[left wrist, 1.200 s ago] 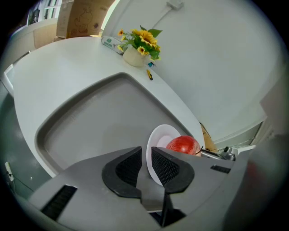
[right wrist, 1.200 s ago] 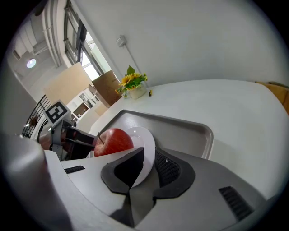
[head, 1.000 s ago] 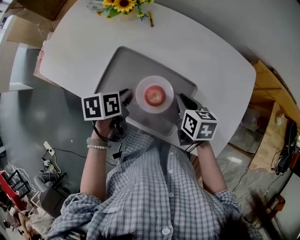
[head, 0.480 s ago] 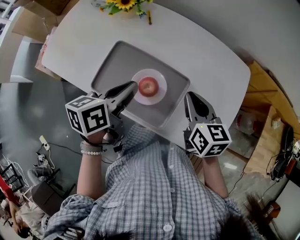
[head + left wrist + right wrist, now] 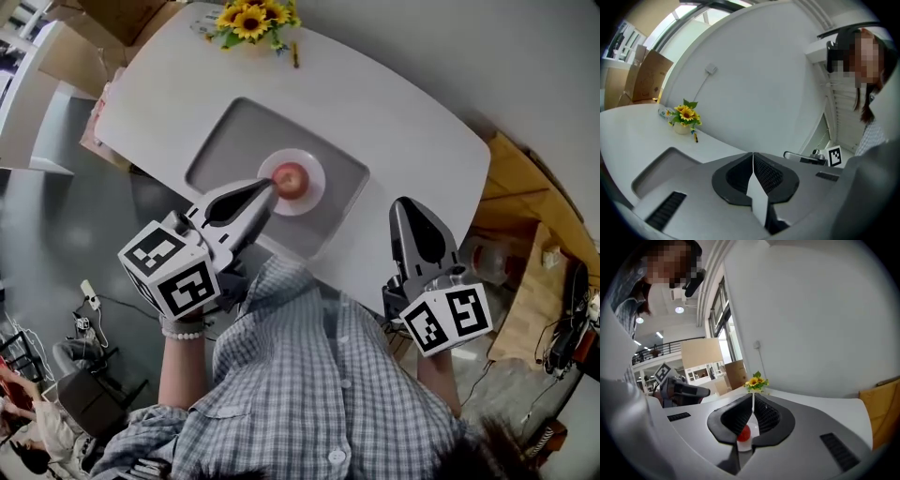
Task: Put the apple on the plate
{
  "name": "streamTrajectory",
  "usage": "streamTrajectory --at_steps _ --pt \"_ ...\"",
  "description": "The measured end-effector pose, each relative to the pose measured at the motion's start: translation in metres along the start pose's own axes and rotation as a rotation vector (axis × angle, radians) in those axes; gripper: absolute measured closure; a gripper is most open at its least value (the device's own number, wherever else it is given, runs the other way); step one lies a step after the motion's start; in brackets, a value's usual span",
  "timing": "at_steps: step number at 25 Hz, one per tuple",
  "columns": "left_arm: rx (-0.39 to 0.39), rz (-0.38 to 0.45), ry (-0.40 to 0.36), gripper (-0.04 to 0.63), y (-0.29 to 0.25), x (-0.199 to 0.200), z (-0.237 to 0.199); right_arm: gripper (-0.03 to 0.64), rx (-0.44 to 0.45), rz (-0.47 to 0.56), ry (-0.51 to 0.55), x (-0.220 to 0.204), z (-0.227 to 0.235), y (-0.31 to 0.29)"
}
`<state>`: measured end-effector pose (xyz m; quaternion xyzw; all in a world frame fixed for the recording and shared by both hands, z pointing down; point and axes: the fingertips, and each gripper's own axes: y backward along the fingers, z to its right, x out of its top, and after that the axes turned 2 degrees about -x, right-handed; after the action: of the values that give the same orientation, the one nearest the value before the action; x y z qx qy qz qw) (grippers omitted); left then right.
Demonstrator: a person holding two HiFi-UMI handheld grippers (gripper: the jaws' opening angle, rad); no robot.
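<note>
Red apple [image 5: 292,178] rests on the white plate [image 5: 317,190]; probably firm, smooth, best gripped across its middle. Left tongs [image 5: 270,185] and right tongs [image 5: 410,206] are both closed, empty.

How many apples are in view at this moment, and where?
1. The apple sits on the white plate inside the grey tray on the table. The left gripper overlaps the tray's near edge, so a small part is hidden.

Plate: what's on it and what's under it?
One red apple on the plate; under it, the grey tray. The left gripper hides the plate's left rim in the head view.
</note>
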<state>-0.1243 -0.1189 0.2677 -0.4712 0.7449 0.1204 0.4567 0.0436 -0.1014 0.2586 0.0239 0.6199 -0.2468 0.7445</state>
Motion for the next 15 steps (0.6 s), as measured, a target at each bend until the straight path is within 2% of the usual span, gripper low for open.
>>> streamTrajectory --at_steps 3,7,15 --pt "-0.009 0.005 -0.070 0.581 0.002 0.009 0.013 0.588 0.001 0.075 0.017 0.025 -0.001 0.006" --pt "-0.020 0.033 -0.121 0.583 0.006 0.021 0.027 0.588 0.004 0.106 0.048 0.038 -0.005 0.011" --pt "-0.050 0.116 -0.097 0.584 0.016 0.032 0.042 0.588 0.023 0.098 0.076 0.035 -0.011 0.014"
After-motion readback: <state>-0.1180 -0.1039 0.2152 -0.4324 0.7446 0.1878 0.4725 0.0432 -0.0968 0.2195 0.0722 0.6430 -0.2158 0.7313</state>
